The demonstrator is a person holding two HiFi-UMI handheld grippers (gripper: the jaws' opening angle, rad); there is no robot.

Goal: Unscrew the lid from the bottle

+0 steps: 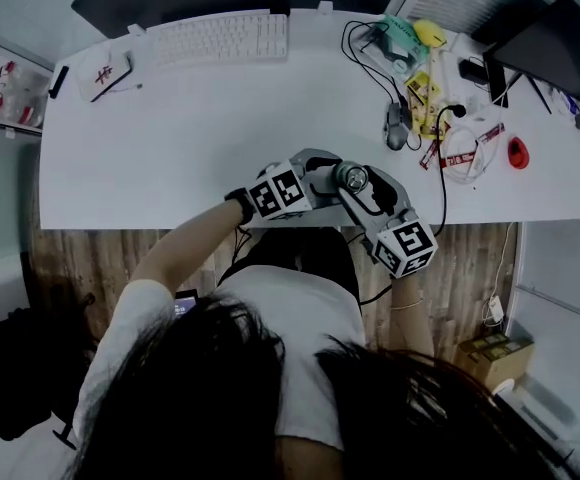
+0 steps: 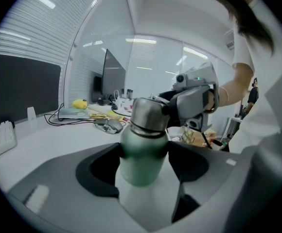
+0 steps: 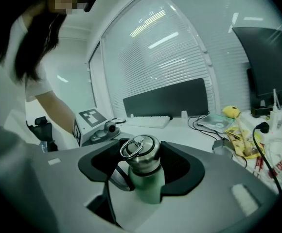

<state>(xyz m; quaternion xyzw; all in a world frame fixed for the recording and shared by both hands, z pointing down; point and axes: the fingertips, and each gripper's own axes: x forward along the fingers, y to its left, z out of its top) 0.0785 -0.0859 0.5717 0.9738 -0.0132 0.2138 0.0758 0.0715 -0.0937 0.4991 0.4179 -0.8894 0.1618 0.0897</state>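
Bottle (image 2: pixel 139 169) stands upright: your left gripper (image 2: pixel 142 154) jaws clamp its body, right gripper (image 3: pixel 142 160) jaws pinch the lid (image 3: pixel 143 149) above.

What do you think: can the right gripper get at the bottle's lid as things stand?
Likely yes: the right gripper has its jaws on the lid; the left gripper holds the bottle below.

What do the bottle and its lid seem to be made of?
Bottle: probably metal under a matte green coating. The colour is even and gives only a soft sheen. Lid: bare brushed steel, as it looks. It is silver-grey with bright highlights and shows no paint.
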